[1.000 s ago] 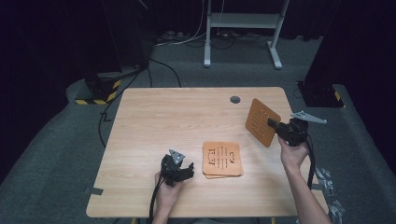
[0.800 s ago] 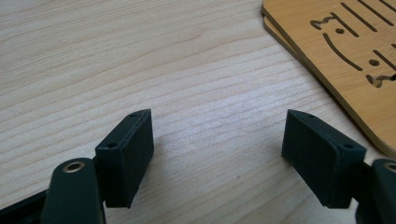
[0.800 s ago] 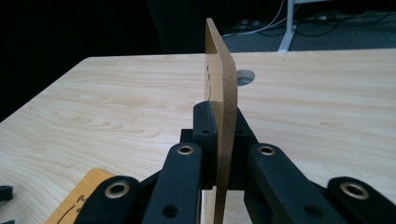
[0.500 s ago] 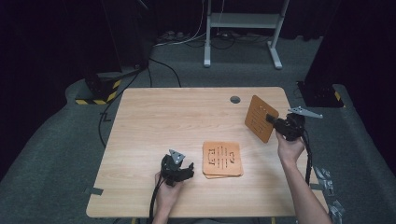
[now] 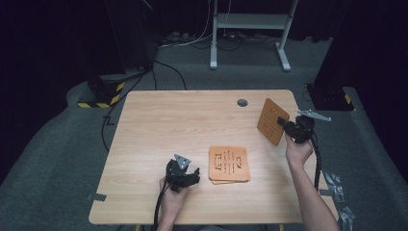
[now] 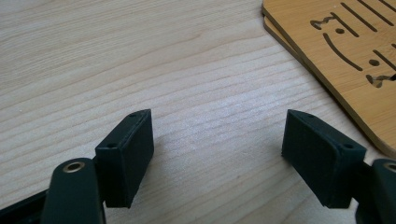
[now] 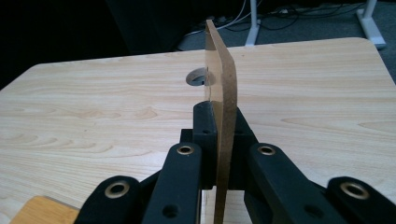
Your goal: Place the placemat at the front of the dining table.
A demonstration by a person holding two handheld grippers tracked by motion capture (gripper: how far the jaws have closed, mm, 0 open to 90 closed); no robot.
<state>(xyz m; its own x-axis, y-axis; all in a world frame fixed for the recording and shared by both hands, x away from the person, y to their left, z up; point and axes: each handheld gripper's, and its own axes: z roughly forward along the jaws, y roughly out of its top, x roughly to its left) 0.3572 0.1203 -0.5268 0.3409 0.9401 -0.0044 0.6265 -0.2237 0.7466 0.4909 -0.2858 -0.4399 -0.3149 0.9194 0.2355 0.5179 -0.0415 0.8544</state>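
My right gripper [image 5: 285, 124] hovers over the table's right edge, shut on a thin wooden board [image 5: 272, 121] that stands upright. In the right gripper view the board [image 7: 220, 88] is edge-on, with the pads of that gripper [image 7: 219, 122] pressed on both faces. A stack of two similar slotted boards [image 5: 229, 164] lies flat at the table's front middle. My left gripper [image 5: 193, 177] rests just left of the stack, open, holding nothing. In the left gripper view my left gripper [image 6: 218, 149] has bare tabletop between its jaws, and the stack [image 6: 341, 51] lies at the upper right.
The wooden table [image 5: 163, 125] has a round cable hole [image 5: 242, 102] near its far edge. A corner of the stack [image 7: 39, 210] sits low left in the right gripper view. Behind the table are a white desk frame [image 5: 248, 21] and floor cables [image 5: 163, 72].
My right hand has shifted a little toward the table's far side with the board still gripped. The left gripper and the stack have not moved.
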